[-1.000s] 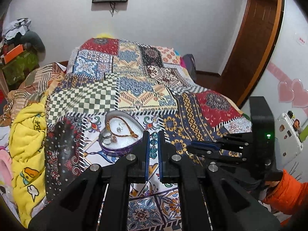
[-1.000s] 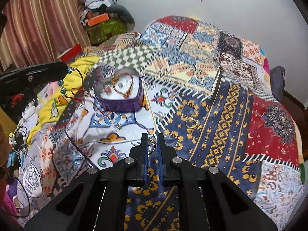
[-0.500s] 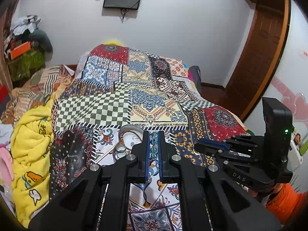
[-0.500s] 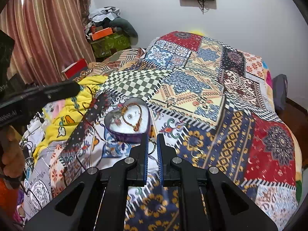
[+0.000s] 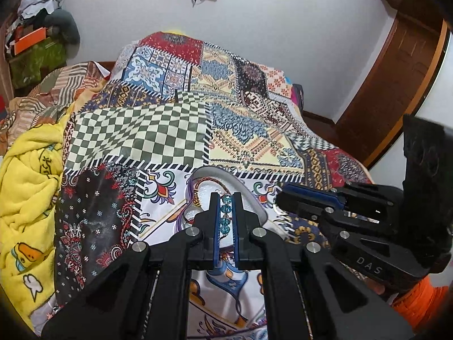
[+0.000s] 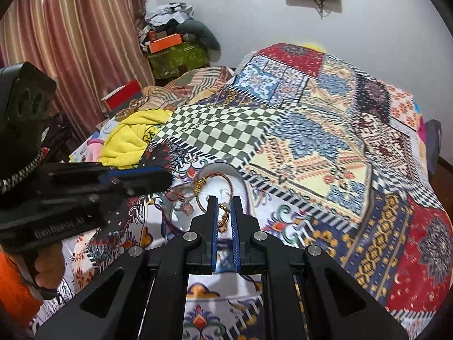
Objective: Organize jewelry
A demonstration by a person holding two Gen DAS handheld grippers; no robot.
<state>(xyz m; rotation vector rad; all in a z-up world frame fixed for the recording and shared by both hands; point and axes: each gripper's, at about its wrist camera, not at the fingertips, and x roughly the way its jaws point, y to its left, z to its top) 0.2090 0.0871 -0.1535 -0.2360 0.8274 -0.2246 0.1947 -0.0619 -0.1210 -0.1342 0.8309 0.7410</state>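
Left tongs (image 5: 225,212) around blue beads (image 5: 225,211)

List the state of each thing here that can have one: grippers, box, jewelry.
left gripper: shut on the blue bead strand
right gripper: shut on a gold ring
heart-shaped box: open, lidless, resting on the quilt
braided cord necklace: lying inside the box

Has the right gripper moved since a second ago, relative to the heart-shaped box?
Yes. The right gripper has come toward the heart-shaped box; the box, earlier well ahead of its fingertips, now lies right behind them.
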